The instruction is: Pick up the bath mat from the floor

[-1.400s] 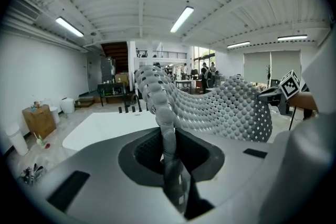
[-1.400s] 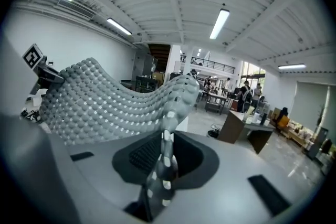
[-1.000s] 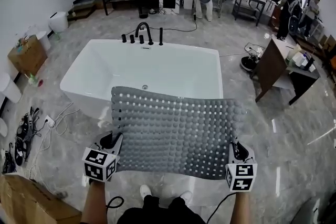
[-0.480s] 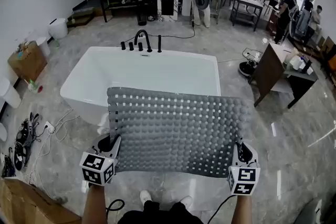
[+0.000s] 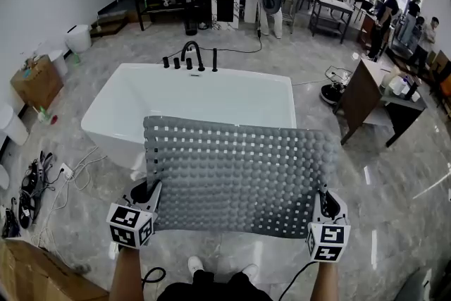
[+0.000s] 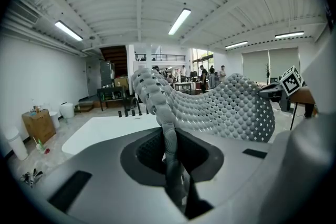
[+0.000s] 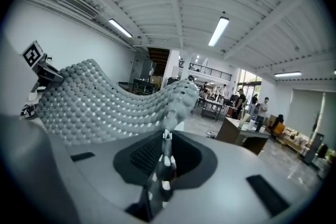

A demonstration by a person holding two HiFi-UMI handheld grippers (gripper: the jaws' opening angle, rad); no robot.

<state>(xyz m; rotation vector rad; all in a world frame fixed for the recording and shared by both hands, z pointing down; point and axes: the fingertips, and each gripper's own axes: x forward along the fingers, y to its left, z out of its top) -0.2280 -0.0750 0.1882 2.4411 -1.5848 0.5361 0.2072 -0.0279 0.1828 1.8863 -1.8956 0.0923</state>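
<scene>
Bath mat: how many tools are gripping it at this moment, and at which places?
2. The left tool is shut on the near left corner of the bath mat; the right tool is shut on its near right corner. No other grip is visible.

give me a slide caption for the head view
Left gripper and right gripper hold the grey bath mat by its near corners, spread in the air before a white bathtub.

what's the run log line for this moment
bath mat: held up, spread out | left gripper: shut on near-left corner | right gripper: shut on near-right corner
</scene>
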